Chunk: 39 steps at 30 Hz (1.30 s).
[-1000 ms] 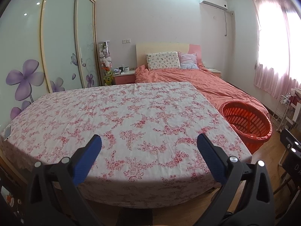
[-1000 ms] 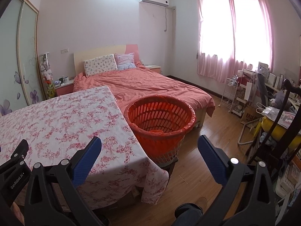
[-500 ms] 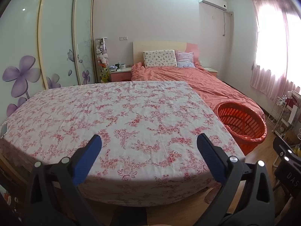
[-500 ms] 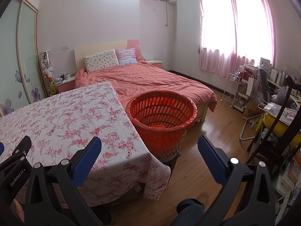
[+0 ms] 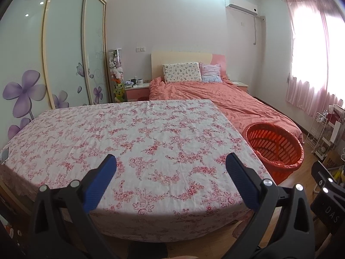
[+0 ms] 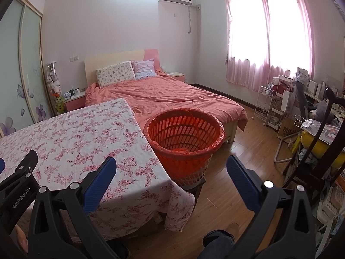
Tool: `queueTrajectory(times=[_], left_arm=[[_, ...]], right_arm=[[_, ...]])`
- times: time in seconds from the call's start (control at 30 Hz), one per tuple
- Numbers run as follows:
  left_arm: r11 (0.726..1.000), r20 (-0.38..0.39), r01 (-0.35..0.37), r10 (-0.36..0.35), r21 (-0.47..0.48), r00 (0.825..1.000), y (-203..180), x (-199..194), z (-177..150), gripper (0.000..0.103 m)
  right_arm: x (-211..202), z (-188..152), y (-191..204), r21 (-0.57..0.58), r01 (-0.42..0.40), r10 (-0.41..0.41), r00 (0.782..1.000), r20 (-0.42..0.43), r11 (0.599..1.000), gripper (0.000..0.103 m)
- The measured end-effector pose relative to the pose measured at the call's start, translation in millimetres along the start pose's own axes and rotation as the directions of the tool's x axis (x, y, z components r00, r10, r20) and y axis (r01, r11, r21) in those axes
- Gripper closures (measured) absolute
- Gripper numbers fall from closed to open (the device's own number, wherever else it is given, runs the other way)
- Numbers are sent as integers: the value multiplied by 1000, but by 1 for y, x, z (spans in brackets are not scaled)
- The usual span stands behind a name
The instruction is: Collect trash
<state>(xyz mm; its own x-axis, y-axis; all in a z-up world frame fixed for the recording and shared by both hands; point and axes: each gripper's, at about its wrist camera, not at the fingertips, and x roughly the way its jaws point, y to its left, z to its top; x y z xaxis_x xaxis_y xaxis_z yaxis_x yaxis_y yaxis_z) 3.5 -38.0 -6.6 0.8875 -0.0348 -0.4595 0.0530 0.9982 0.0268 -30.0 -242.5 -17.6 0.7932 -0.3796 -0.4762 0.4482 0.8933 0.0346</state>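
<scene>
Apparently near its end, the trash collection shows little left to gather: the floral tablecloth lies bare across the tabletop in both wrist views, with no wrappers or scraps visible on it. Only a flat pale object, perhaps a phone, rests at the tabletop's far-left edge, and it does not look like trash. The orange basket, lined with an orange bag, stands just off the tabletop's right edge, between it and the foot of the bed. Something orange and crumpled lies at the basket's bottom; whether that is collected trash or only folds of the liner cannot be told. Judged from this, either the pickup is done or the remaining trash lies out of view.

The left gripper hovers above the near edge of the tabletop, pointing across the cloth toward the headboard, its blue-padded fingers spread wide with nothing between them. The right gripper is held off the tabletop's near-right corner, aimed toward the basket and the wooden floor, its jaws likewise spread wide and empty. Part of the left tool shows at the left edge of the right wrist view, so the two are held side by side, near each other.
</scene>
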Motion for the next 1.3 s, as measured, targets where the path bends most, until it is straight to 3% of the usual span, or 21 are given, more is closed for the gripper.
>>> queueTrajectory(times=[1.3], left_arm=[[1000, -6, -27, 27, -1, 1000, 6, 1, -1, 4]], right_arm=[[2, 2, 1, -1, 0, 0, 1000, -3, 1000, 2]])
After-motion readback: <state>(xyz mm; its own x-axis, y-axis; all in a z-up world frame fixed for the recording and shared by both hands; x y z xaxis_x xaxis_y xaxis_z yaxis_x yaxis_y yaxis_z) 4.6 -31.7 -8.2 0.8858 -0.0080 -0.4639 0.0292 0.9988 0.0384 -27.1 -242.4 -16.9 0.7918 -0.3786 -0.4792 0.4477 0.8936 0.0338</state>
